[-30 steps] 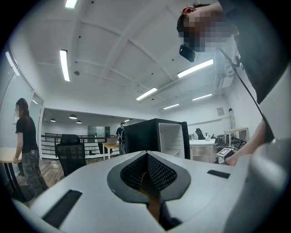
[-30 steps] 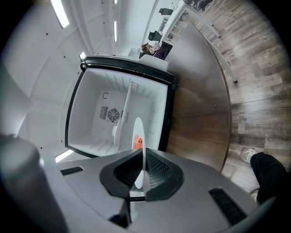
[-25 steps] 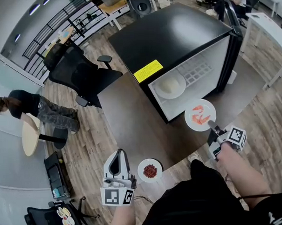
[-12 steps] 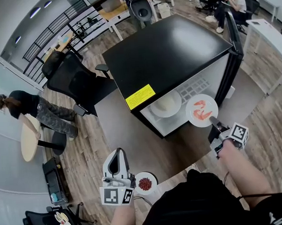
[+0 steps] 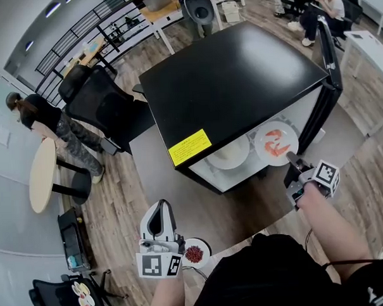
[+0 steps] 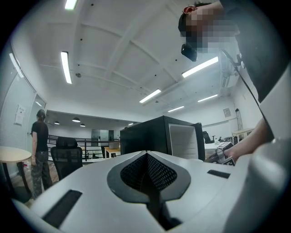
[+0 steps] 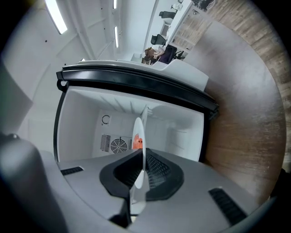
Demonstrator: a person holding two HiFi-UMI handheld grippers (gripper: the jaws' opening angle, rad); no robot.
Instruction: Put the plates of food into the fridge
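A black fridge point(image 5: 232, 71) stands with its door point(image 5: 330, 54) swung open to the right. Inside its white compartment point(image 7: 118, 118) rests a white plate with a pale bun point(image 5: 228, 154). My right gripper point(image 5: 292, 160) is shut on the rim of a white plate of red shrimp point(image 5: 276, 143), held at the fridge opening beside the bun plate. In the right gripper view that plate point(image 7: 139, 157) shows edge-on between the jaws. My left gripper point(image 5: 160, 213) hangs low at the front, shut and holding nothing. A small plate of red beans point(image 5: 194, 253) sits just right of it.
The fridge rests on a grey surface point(image 5: 160, 150). Black office chairs point(image 5: 97, 96) stand behind on the left. A person point(image 5: 47, 120) stands by a round table point(image 5: 42, 176) at far left. More people sit at desks point(image 5: 311, 1) at the back right.
The right gripper has carried the shrimp plate up and forward, from in front of the fridge to its opening beside the bun plate. The left gripper has stayed put. The person at left has moved.
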